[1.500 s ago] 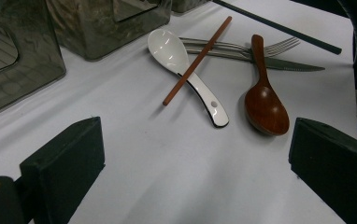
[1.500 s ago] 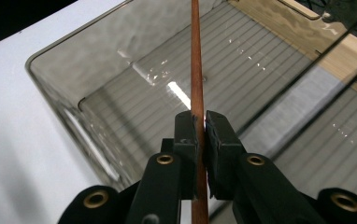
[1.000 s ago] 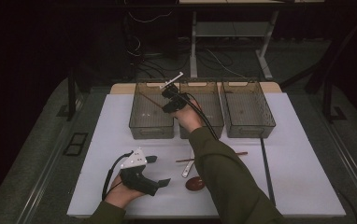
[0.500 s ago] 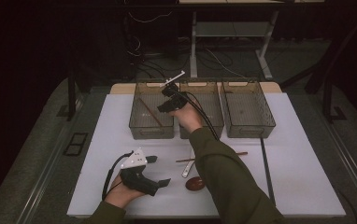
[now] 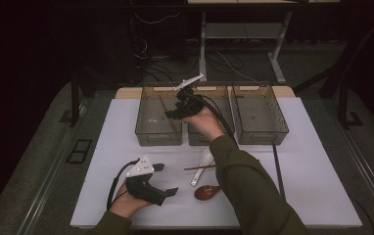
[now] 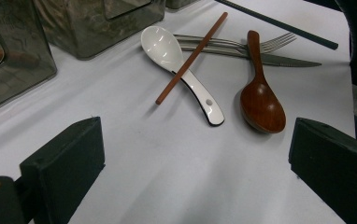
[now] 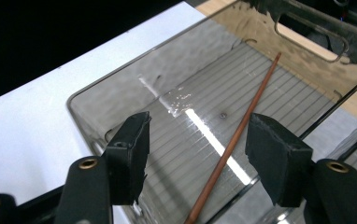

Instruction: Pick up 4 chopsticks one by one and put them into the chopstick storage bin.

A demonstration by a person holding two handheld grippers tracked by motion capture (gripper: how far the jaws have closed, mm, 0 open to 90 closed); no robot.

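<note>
Since the earlier frame the right gripper [image 5: 171, 113] has let go, its jaws just opened, nothing between them | left gripper [image 5: 164, 179] at 7 o'clock, jaws apart, holding nothing | thin brown wooden chopstick [image 7: 235, 140] lies inside the smoky clear plastic bin [image 5: 146, 131] at 11 o'clock.

We see bare white table [image 5: 317, 186] right of the cutlery; three bins [image 5: 259, 116] wall off its far edge.
</note>
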